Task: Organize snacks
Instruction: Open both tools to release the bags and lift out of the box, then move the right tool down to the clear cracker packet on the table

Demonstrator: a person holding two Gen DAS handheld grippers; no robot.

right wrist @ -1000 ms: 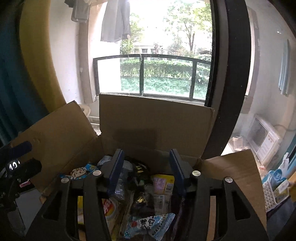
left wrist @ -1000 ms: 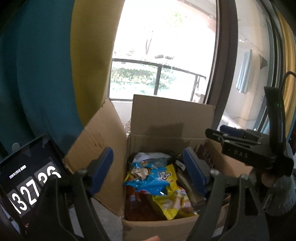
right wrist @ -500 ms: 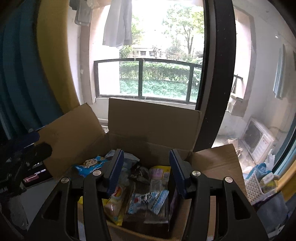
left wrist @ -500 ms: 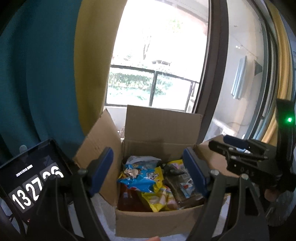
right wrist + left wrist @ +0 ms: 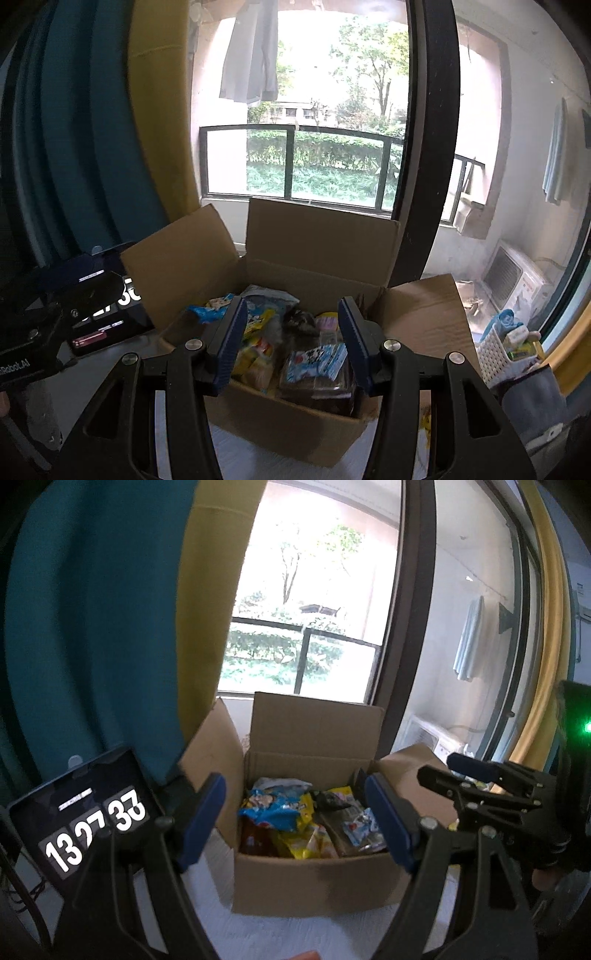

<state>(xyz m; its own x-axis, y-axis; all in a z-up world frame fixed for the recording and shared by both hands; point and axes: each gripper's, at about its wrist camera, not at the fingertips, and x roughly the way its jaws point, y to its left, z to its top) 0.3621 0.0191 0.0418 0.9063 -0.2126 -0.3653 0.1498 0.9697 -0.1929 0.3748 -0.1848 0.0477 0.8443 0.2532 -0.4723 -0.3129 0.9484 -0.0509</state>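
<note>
The cardboard box hides its lower snacks. Only the right view shows a white basket — both grippers, left gripper and right gripper, gape empty before the box.

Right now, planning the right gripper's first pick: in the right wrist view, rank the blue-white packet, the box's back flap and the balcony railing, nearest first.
From the right gripper:
1. Blue-white packet, between the fingers, in the cardboard box.
2. Back flap, upright behind the snacks.
3. Balcony railing, outside the window.
</note>
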